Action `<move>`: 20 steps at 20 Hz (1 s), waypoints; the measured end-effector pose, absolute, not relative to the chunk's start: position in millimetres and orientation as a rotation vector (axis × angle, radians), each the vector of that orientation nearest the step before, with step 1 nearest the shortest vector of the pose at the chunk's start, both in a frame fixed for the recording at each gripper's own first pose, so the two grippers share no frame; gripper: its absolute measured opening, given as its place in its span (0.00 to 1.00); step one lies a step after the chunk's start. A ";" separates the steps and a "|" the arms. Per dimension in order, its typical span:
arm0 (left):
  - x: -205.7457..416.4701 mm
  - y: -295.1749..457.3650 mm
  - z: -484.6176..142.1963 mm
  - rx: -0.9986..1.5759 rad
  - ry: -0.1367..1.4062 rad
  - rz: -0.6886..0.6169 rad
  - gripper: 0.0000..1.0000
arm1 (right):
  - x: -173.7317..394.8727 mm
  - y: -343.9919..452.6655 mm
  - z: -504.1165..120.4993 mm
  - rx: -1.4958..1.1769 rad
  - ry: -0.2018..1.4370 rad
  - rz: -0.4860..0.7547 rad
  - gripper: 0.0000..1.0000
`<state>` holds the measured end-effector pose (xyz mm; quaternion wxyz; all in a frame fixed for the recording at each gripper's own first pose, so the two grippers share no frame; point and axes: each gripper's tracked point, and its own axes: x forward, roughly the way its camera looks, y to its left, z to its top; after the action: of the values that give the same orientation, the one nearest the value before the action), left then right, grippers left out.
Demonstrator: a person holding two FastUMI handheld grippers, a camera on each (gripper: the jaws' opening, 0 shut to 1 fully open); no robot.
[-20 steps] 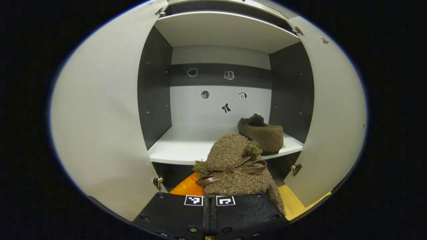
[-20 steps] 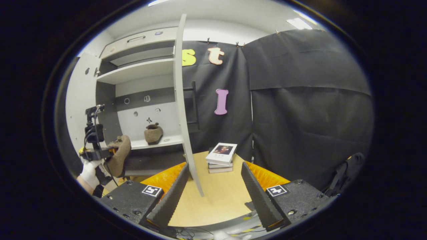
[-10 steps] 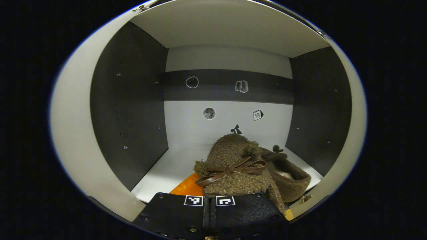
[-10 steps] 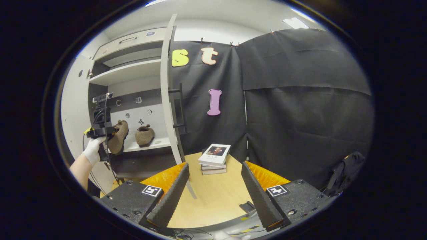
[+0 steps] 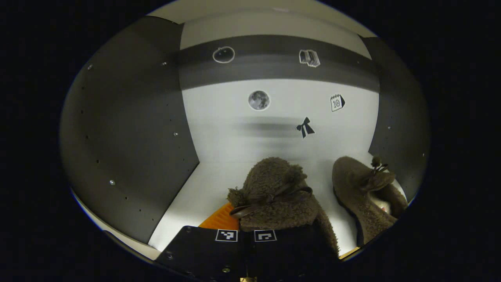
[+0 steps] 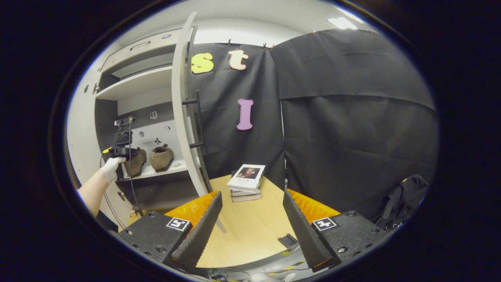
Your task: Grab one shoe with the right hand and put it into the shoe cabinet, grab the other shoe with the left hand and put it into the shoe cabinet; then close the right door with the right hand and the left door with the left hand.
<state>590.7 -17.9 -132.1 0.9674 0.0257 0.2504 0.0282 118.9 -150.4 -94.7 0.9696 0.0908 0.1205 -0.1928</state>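
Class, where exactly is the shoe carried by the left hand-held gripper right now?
In the left gripper view, the carried shoe sits clamped in the left hand-held gripper, inside the cabinet over the white shelf, left of the other shoe.

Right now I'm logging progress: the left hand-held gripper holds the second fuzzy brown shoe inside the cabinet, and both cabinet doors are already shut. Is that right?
Not quite. The left hand-held gripper does hold the second fuzzy brown shoe inside the cabinet, beside the first shoe, but the doors are not shut. The right gripper view shows the right door standing open, and the left door open too.
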 end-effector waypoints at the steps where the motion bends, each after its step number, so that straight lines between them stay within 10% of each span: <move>1: 592.0 -16.7 -136.4 0.054 0.531 0.061 0.02 | 120.3 -149.9 -95.7 0.184 0.245 -0.386 0.99; 7: 584.7 -18.3 -137.7 0.102 0.564 0.028 0.16 | 121.0 -149.2 -102.8 0.190 0.256 -0.368 0.99; 12: 573.1 -20.5 -133.0 0.054 0.544 -0.014 0.50 | 126.6 -146.7 -105.0 0.180 0.263 -0.358 0.99; 13: 569.2 -15.4 -129.3 0.053 0.531 -0.006 0.70 | 125.2 -144.8 -104.4 0.178 0.264 -0.357 0.99; 14: 567.6 -9.6 -125.9 0.053 0.515 0.008 0.59 | 124.3 -141.1 -103.0 0.179 0.262 -0.350 0.99; 15: 563.3 -5.9 -120.2 0.043 0.499 0.014 0.89 | 123.1 -137.4 -102.1 0.180 0.260 -0.345 0.99; 20: 533.8 -11.9 -93.8 -0.002 0.431 -0.025 0.95 | 119.3 -124.4 -100.4 0.176 0.258 -0.322 0.99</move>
<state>533.8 -11.9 -93.8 0.9767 -0.0009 0.2141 -0.0123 119.3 -124.4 -100.4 0.9749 0.0873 0.1279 -0.1596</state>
